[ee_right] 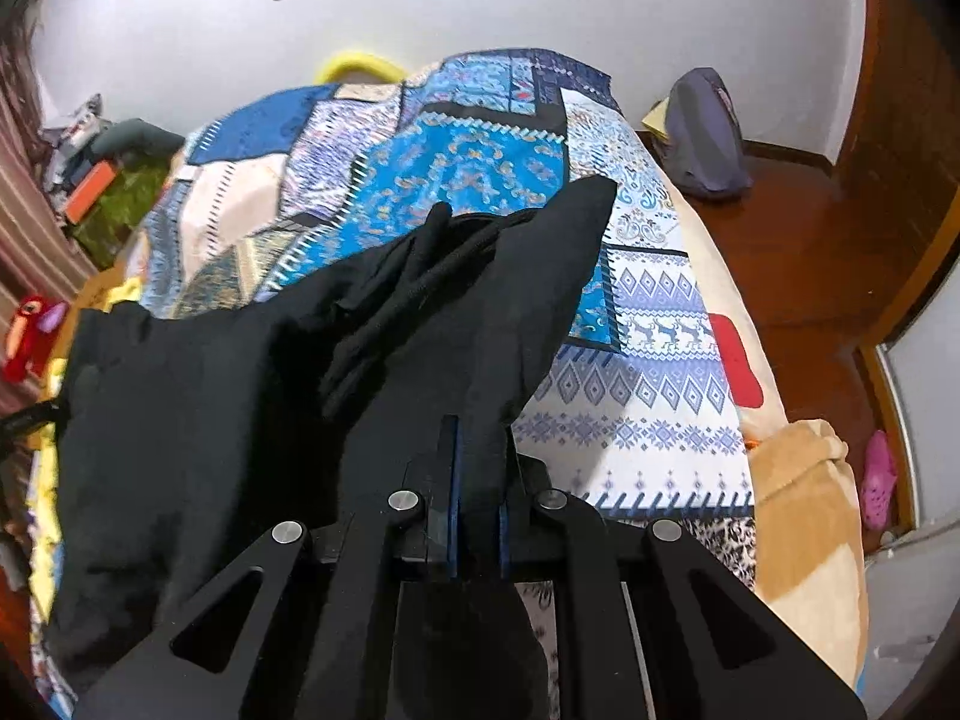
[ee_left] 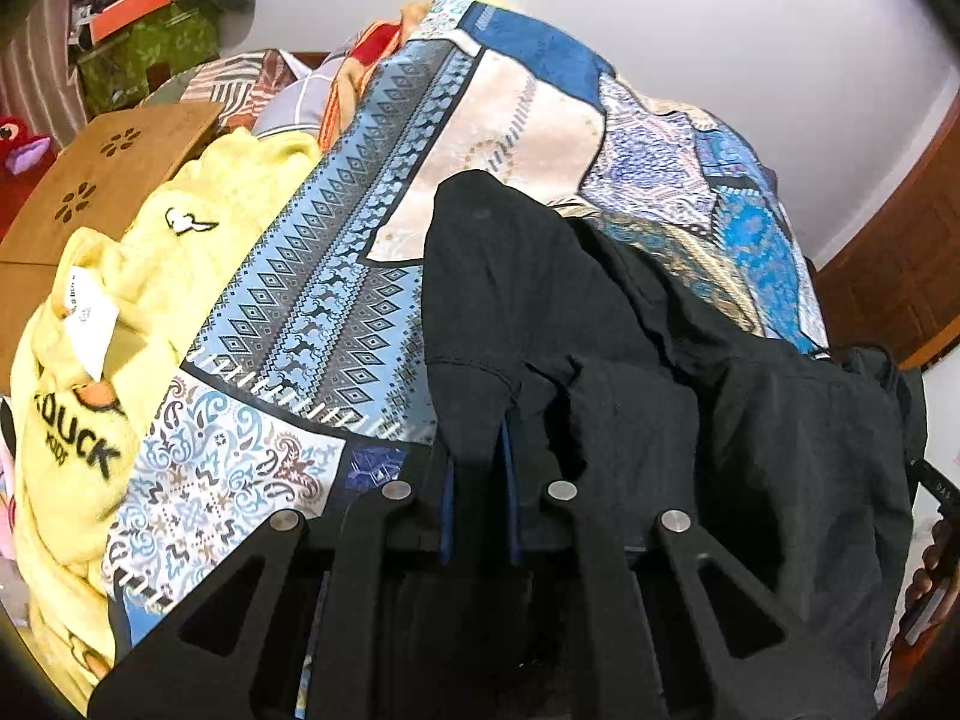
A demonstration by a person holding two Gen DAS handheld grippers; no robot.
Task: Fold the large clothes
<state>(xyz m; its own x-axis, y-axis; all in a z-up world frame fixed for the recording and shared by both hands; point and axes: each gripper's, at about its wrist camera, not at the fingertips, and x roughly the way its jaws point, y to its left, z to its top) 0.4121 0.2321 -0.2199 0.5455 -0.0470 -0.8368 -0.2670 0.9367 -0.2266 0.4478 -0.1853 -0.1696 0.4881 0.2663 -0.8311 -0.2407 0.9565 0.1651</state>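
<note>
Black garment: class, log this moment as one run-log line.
left gripper: shut on black garment | right gripper: shut on it | patterned bedspread beneath

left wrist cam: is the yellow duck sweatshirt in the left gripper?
No, the left gripper is shut on the black garment; the yellow sweatshirt lies apart on the bed.

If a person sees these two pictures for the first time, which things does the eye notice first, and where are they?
First comes the black garment, stretched across the middle of both views, with the left gripper and the right gripper each shut on a part of it. Under it lies the blue patterned bedspread, which covers the bed. At the left of the left wrist view, a yellow garment with black lettering lies beside the bedspread.
</note>
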